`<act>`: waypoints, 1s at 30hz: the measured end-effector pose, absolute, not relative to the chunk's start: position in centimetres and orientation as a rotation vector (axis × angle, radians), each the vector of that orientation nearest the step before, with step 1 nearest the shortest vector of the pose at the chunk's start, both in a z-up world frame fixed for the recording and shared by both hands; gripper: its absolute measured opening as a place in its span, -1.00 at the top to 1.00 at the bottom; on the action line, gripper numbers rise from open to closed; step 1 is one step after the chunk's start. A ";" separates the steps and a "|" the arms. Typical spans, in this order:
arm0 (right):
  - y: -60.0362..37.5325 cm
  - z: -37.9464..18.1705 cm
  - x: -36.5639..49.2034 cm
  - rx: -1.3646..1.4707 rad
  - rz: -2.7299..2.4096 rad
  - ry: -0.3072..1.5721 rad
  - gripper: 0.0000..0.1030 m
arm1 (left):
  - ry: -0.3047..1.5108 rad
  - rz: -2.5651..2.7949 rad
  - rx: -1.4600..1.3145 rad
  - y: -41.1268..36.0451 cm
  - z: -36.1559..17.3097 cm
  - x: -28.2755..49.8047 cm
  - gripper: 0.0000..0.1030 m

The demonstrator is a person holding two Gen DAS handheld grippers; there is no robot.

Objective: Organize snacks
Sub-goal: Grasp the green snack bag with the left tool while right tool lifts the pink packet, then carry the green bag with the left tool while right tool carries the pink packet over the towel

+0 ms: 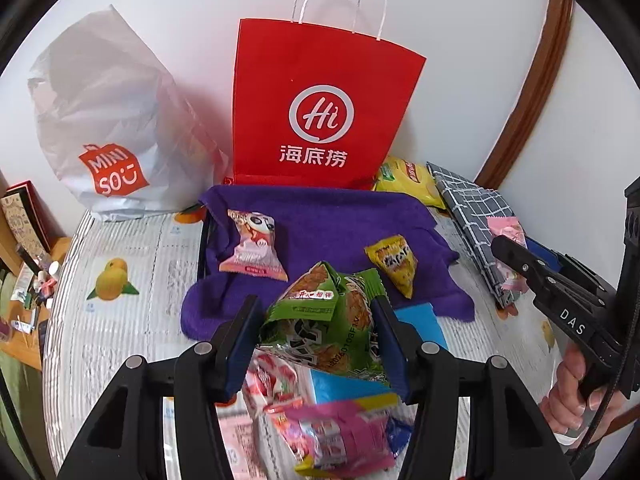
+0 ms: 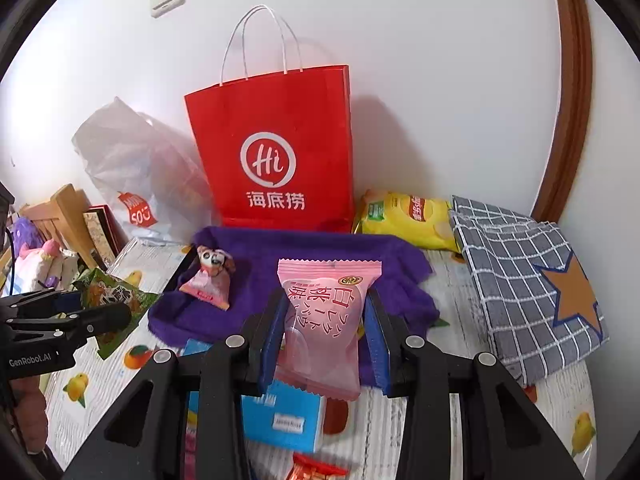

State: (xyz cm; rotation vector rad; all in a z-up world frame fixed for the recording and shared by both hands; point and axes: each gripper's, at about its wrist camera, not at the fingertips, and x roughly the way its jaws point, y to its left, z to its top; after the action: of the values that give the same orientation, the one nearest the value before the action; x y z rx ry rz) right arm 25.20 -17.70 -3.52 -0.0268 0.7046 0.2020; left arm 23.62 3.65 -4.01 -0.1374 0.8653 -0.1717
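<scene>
My left gripper [image 1: 316, 320] is shut on a green snack packet [image 1: 324, 320] and holds it above the near edge of a purple towel [image 1: 340, 224]; the packet also shows in the right wrist view [image 2: 108, 292]. My right gripper [image 2: 324, 328] is shut on a pink peach snack packet [image 2: 324, 320] above the towel's near edge [image 2: 320, 248]. On the towel lie a pink panda packet [image 1: 254, 246] and a small yellow packet [image 1: 394, 264]. More loose snacks, a pink packet [image 1: 340, 436] among them, lie near me below the left gripper.
A red paper bag [image 1: 324, 100] stands against the wall behind the towel, a white Miniso plastic bag [image 1: 108, 132] to its left. A yellow chip bag [image 2: 408, 216] and a grey checked bag with a star [image 2: 528, 272] lie at the right. A blue box [image 2: 280, 416] lies near me.
</scene>
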 end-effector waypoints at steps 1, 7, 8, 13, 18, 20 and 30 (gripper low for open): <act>-17.7 -3.5 25.7 -0.026 0.203 0.706 0.25 | 0.866 -0.169 -0.137 3.7 -4.0 24.0 -0.04; -17.8 -3.7 29.0 -0.042 0.196 0.711 0.25 | 0.875 -0.149 -0.154 4.3 -4.4 26.7 -0.04; -17.8 -3.8 29.6 -0.048 0.190 0.712 0.25 | 0.879 -0.144 -0.153 4.3 -4.6 27.2 -0.04; -18.0 -4.2 32.8 -0.042 0.185 0.724 0.25 | 0.903 -0.129 -0.155 4.1 -5.6 29.8 -0.04; -18.0 -5.1 35.7 -0.031 0.198 0.746 0.25 | 0.929 -0.123 -0.153 3.9 -7.0 32.2 -0.04; -18.1 -5.7 36.5 -0.028 0.205 0.754 0.25 | 0.941 -0.120 -0.149 4.0 -7.5 32.8 -0.04; -19.2 -11.4 40.2 -0.003 0.216 0.868 0.25 | 1.038 -0.127 -0.154 4.7 -11.0 34.6 -0.04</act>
State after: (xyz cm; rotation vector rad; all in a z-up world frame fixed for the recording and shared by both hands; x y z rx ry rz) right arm 40.19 -19.17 -11.41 -0.0027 0.8682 0.2159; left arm 34.58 4.69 -11.05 -0.1537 1.0378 -0.1268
